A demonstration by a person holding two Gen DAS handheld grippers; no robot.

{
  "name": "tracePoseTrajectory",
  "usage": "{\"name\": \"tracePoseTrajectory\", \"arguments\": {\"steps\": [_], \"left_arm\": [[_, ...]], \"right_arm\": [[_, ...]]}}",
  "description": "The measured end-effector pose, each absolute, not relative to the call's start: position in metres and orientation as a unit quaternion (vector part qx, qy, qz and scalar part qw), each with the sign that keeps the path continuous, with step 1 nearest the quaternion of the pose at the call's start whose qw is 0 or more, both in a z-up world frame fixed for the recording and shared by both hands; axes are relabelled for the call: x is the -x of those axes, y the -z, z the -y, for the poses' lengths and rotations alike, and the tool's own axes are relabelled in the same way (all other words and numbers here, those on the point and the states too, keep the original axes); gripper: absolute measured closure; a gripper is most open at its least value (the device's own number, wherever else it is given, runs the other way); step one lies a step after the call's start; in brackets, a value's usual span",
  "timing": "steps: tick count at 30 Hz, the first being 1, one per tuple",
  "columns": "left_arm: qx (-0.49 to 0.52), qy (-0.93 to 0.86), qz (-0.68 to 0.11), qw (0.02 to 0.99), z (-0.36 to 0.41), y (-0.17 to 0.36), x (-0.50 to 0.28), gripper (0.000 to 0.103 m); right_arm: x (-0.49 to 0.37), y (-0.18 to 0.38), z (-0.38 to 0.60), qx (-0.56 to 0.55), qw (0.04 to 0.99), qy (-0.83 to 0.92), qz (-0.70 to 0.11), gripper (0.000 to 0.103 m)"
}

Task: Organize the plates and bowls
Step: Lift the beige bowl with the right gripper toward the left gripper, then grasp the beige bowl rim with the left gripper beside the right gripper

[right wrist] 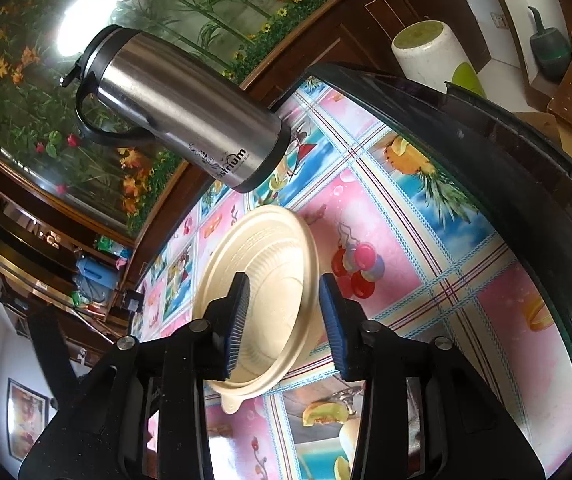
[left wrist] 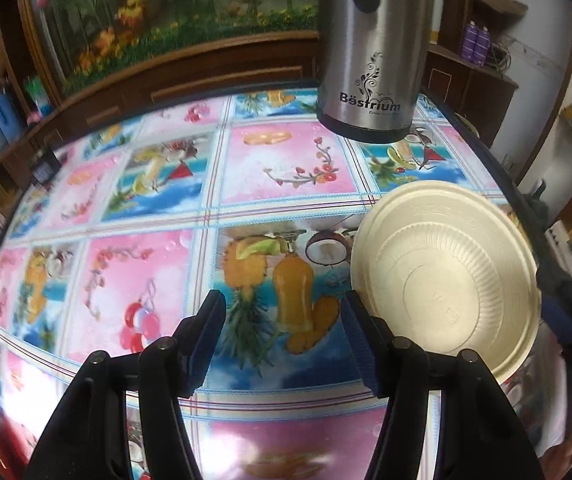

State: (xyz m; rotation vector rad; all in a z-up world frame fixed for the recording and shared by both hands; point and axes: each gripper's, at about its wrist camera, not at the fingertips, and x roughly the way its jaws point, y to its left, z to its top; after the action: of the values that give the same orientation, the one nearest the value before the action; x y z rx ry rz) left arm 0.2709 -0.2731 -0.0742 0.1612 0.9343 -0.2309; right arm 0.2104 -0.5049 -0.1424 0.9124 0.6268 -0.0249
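Note:
A cream plastic bowl (left wrist: 445, 264) rests open side up on the colourful tablecloth (left wrist: 286, 160), near the table's right edge. My left gripper (left wrist: 284, 300) hovers open over the cloth just left of the bowl, nothing between its fingers; its right finger is close to the bowl's rim. In the right wrist view my right gripper (right wrist: 284, 284) straddles the near rim of the bowl (right wrist: 278, 248): one blue pad sits inside the bowl, the other outside, with a gap on both sides, so it is open. A blue pad of that gripper (left wrist: 561, 320) shows at the bowl's far right.
A tall steel thermos jug (left wrist: 369, 60) (right wrist: 182, 108) stands at the back of the table. The table's dark rim (right wrist: 525, 184) curves along the right side. Behind are a wooden cabinet with a floral glass panel (left wrist: 166, 12) and a white cylinder (right wrist: 425, 52).

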Motion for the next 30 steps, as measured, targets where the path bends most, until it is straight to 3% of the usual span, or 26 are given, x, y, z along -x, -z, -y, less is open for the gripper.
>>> {"name": "tracePoseTrajectory", "arguments": {"steps": [18, 23, 30], "left_arm": [[0.039, 0.133, -0.538, 0.832, 0.253, 0.082, -0.292, 0.040], [0.058, 0.128, -0.554, 0.821, 0.254, 0.088, -0.297, 0.038], [0.124, 0.140, -0.575, 0.797, 0.237, 0.093, -0.302, 0.038]], "right_arm": [[-0.219, 0.155, 0.502, -0.411, 0.849, 0.064, -0.325, 0.067], [-0.220, 0.154, 0.498, -0.403, 0.854, 0.058, -0.325, 0.075], [-0.220, 0.160, 0.502, -0.429, 0.842, 0.041, -0.324, 0.075]]}}
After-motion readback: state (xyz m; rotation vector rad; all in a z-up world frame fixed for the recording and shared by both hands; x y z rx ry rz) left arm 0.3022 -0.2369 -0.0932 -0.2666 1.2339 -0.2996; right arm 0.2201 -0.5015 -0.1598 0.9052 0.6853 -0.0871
